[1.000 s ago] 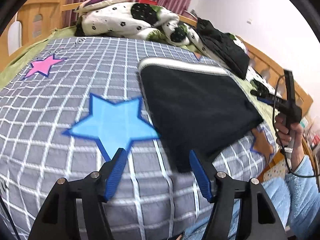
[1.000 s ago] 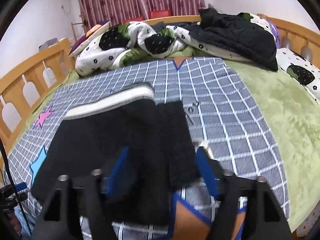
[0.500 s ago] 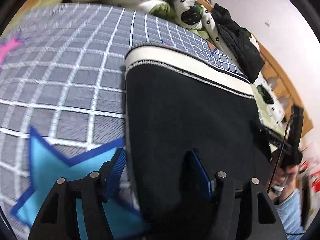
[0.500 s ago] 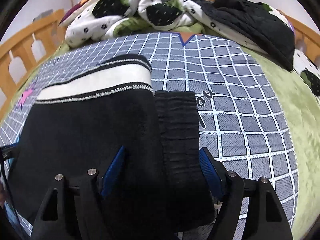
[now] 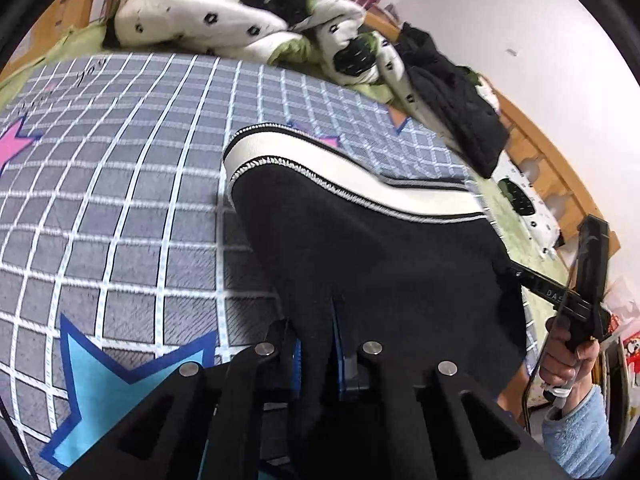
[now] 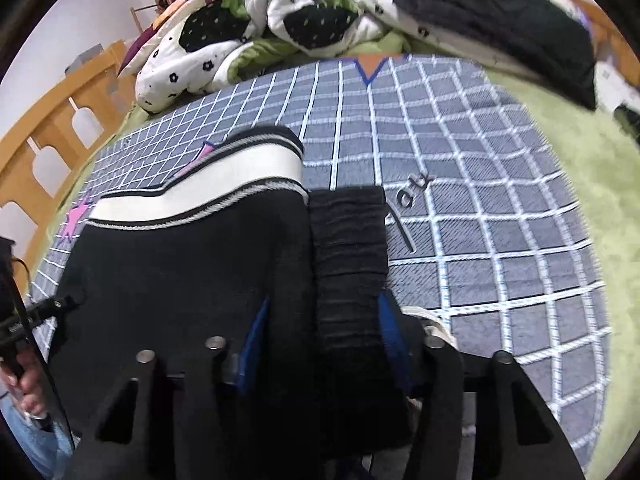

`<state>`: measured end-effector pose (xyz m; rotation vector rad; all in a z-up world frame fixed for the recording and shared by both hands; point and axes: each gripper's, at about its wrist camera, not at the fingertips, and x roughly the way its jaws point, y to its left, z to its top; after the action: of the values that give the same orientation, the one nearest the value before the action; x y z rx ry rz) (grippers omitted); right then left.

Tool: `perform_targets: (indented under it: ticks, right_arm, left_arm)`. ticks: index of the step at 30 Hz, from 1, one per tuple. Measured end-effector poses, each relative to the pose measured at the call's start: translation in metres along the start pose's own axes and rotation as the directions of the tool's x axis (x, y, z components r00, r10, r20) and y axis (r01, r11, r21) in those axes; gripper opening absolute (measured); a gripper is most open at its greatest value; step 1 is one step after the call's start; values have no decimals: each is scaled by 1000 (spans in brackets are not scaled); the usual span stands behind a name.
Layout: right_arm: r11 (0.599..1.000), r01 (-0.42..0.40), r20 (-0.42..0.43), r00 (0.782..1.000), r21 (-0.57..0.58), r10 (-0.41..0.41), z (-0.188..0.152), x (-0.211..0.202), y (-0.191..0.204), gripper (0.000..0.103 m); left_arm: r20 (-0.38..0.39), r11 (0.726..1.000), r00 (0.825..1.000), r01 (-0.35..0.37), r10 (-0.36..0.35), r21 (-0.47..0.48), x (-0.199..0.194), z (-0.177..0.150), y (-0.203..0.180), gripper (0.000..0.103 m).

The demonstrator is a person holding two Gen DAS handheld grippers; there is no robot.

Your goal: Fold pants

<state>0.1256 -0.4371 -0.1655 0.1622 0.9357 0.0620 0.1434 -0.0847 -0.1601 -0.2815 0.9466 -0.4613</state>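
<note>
Black pants (image 5: 384, 256) with a white striped band (image 5: 340, 172) lie folded on a grey checked blanket (image 5: 120, 200). My left gripper (image 5: 316, 336) is shut on the near left corner of the pants. My right gripper (image 6: 320, 320) is shut on the near right corner, over the black ribbed waistband (image 6: 348, 248). The pants (image 6: 192, 264) and their white band (image 6: 224, 184) also show in the right wrist view. The near edge of the pants is lifted off the blanket. The right gripper (image 5: 520, 272) and the hand holding it show at the right of the left wrist view.
A crumpled white, black and green duvet (image 5: 240, 12) lies at the head of the bed. A black jacket (image 5: 452, 96) lies at the back right. Wooden rails (image 6: 52, 124) edge the bed. A green fleece blanket (image 6: 580, 184) covers the right side.
Both grippers have moved forward onto the near edge of the pants and closed on it. The near edge of the pants has risen off the blanket.
</note>
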Motion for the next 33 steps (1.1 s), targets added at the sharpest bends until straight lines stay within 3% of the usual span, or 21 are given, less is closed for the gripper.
perform_targets:
  ticks: [4,5,10,13,19,23,27,30,33]
  right_arm:
    - [1000,-25,96,995,2,24,2,-36,16,21]
    - [1000,0,114,993,3,0,2,-41,22,5]
    - [999,-5,141,990,41,-1,11,-57,48,5]
    - [995,-77,141,988,59,68,14,-58,62,4]
    - [977,-214,177,962,21,207,24,-51,124,4]
    - [957,-289,152,947,22,283,24,-15,162,4]
    - [975,-224,159,962,-7,222,12,22,175,7]
    - [994,-104,105,989,-31,107,5,42,171,13]
    - [995,-42,79,996,-94,49,-2,52,170,13]
  left_arm:
    - [26,999,998,48,-48,-6,-15,10,-4,9]
    - [32,998,998,58,-58,-6,-20,12,-4,9]
    - [84,998,995,60,-60,1,-52,22,8,9]
    - [120,999,992,40,-38,-15,-77,30,29,9]
    - [168,996,981,-90,93,-26,-121,48,87,9]
    - [112,985,979,-170,173,-36,-100,46,132,10]
    - [41,983,984,-168,172,-79,-65,29,160,13]
    - [43,979,979,-198,200,-53,-56,19,162,27]
    - [34,960,960,-279,278,1,-57,17,153,38]
